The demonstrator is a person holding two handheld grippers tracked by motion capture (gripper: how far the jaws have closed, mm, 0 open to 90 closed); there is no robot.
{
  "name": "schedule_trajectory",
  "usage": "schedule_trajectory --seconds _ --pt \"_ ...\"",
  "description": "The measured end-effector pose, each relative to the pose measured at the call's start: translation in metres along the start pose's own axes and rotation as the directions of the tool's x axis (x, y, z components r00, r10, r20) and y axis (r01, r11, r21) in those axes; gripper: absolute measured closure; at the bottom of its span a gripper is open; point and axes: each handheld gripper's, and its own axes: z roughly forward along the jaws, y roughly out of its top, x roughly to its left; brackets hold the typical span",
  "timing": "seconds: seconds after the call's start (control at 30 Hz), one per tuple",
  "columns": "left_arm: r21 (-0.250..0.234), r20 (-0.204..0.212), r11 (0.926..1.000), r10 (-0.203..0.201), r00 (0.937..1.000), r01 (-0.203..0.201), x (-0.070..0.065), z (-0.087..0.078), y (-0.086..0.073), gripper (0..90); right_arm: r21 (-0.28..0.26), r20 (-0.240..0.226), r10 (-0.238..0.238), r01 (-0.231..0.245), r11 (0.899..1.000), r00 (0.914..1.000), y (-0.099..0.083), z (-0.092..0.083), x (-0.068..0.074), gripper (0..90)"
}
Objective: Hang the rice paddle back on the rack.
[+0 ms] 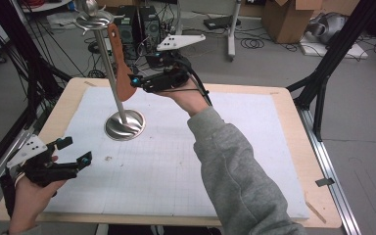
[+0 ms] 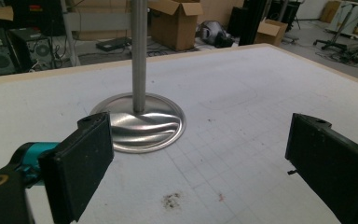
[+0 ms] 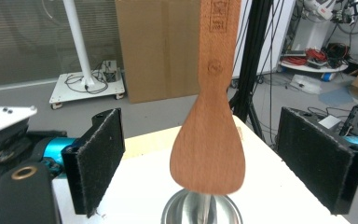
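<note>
A wooden spatula [image 1: 120, 63] is seen hanging from a hook at the top ring of a steel utensil stand [image 1: 124, 124], whose round base rests on the white gridded mat of the tabletop [image 1: 284, 105]. The step in hand is judged to be the release after hanging: the right tool [image 1: 136, 82] is held level at the spatula's blade, with its jaws spread wide to either side and no pad pressed on the wood. In the right gripper view the blade [image 3: 209, 149] is seen free between the two black pads, with clear gaps on both sides. The spatula's long axis is close to vertical, slightly tilted beside the pole; the handle points up toward the hook and the broad rounded blade points down toward the stand's base, its flat face turned to the right tool's camera. Whether the handle's hole is fully seated on the hook cannot be told from these views. What is called for next, by this reading, is a straight withdrawal of the right tool away from the blade, with the jaws kept wide so that the spatula is not brushed and set swinging or lifted off its hook. The left tool [image 1: 73, 152] is held low over the near left of the tabletop, well apart from the stand, with its jaws wide and nothing between them.
</note>
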Motion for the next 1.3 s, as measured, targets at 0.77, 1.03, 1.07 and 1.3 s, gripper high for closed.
schedule_trajectory --seconds 0.77,1.03,1.07,1.3 --pt "0.009 0.035 0.9998 0.017 0.9992 -0.017 -0.01 0.017 0.003 8.0 -0.003 0.03 0.039 -0.039 0.999 0.9988 -0.041 -0.04 -0.009 14.4" --pt "-0.021 0.043 0.9994 0.028 0.9987 -0.027 -0.013 0.018 0.008 8.0 -0.015 0.061 0.066 -0.066 0.998 0.9959 -0.065 -0.065 -0.014 14.4" --pt "-0.021 0.046 0.9994 0.028 0.9986 -0.027 -0.013 0.019 0.008 8.0 -0.014 0.067 0.066 -0.065 0.998 0.9956 -0.068 -0.069 -0.015 14.4" --pt "-0.017 0.056 0.9994 0.03 0.998 -0.029 -0.014 0.024 0.011 8.0 0.032 0.102 0.051 -0.054 0.998 0.9935 -0.091 -0.092 -0.016 14.9"
